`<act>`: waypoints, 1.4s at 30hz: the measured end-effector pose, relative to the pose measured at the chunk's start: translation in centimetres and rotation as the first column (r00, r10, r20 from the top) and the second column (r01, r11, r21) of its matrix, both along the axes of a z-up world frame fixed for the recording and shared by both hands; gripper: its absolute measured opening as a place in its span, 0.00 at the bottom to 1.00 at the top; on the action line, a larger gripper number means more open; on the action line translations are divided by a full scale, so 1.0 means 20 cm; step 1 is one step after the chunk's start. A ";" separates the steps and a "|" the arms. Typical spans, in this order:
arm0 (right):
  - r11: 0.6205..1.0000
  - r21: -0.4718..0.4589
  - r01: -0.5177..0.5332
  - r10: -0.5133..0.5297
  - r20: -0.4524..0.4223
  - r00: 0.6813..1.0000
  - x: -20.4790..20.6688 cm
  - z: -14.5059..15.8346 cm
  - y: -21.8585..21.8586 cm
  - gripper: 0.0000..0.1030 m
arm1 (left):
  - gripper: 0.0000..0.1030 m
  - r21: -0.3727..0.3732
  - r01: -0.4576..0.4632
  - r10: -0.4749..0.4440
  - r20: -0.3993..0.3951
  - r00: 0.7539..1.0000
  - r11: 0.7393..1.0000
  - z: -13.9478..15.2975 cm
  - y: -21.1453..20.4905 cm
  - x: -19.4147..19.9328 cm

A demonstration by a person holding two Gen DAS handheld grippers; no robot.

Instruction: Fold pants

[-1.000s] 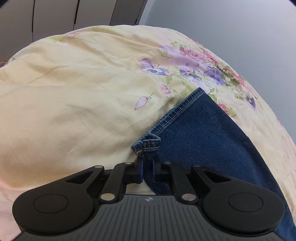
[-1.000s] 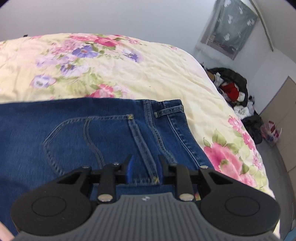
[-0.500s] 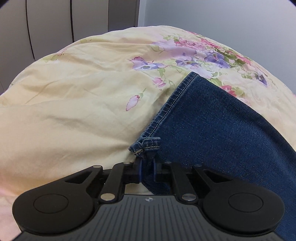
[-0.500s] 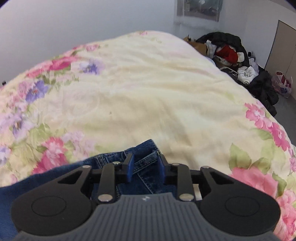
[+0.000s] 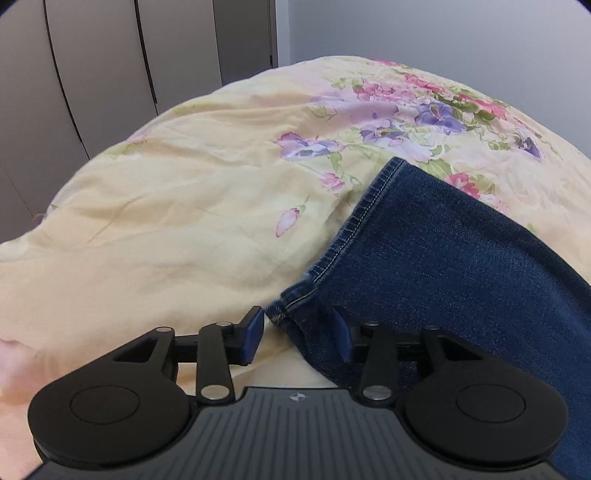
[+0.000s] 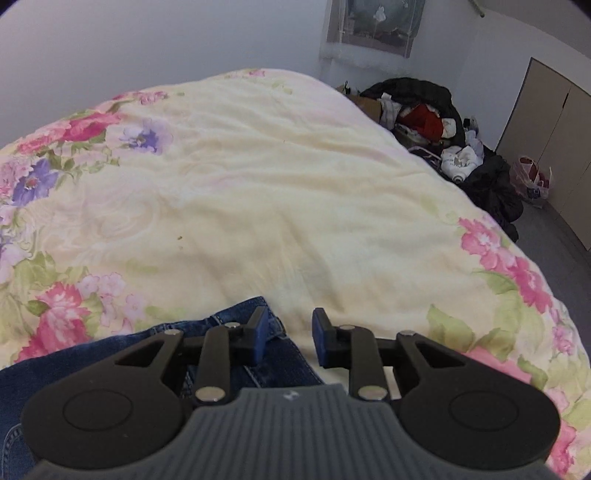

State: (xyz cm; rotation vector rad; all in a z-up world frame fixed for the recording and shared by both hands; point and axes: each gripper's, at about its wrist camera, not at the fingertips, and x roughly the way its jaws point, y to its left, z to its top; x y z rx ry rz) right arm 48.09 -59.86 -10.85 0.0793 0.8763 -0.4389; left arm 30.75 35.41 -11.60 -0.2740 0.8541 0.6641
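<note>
In the left wrist view the pants [image 5: 461, 258] lie on the duvet [image 5: 166, 221], running from 5 o'clock up to 1 o'clock. Their hem corner sits between the spread fingers of the left gripper [image 5: 297, 334], at 6 o'clock. Closet doors [image 5: 110, 74] stand behind the bed at 11 o'clock.

In the right wrist view the pants [image 6: 229, 332] lie at 7 o'clock under the right gripper [image 6: 288, 338]. A clothes pile [image 6: 443, 140] is on the floor at 2 o'clock, right of the duvet [image 6: 277, 203].

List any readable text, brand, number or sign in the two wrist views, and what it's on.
No readable text in either view.
Small white emblem on the left gripper grey ribbed body: a mark, no letters.
Same emblem on the right gripper body: no letters.
Framed wall picture: too blurred to read.
Pink plastic bag on the floor: dark print, too small to read.
Blue denim pants: no label visible.
</note>
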 end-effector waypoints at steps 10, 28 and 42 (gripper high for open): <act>0.954 0.131 -0.270 0.270 0.016 0.963 -0.52 0.17 0.53 0.20 | 0.49 0.023 0.360 -0.361 0.061 0.931 0.933 0.31 -0.40 -0.10; 0.740 0.223 -0.634 0.633 0.088 0.769 -0.24 -0.20 1.93 0.04 | 0.49 0.007 0.722 -0.720 0.093 0.688 0.691 -0.07 -1.36 0.39; 0.775 0.274 -0.570 0.562 0.115 0.819 0.05 -0.27 1.97 0.02 | 0.51 0.024 0.694 -0.693 0.094 0.715 0.720 -0.13 -1.36 0.51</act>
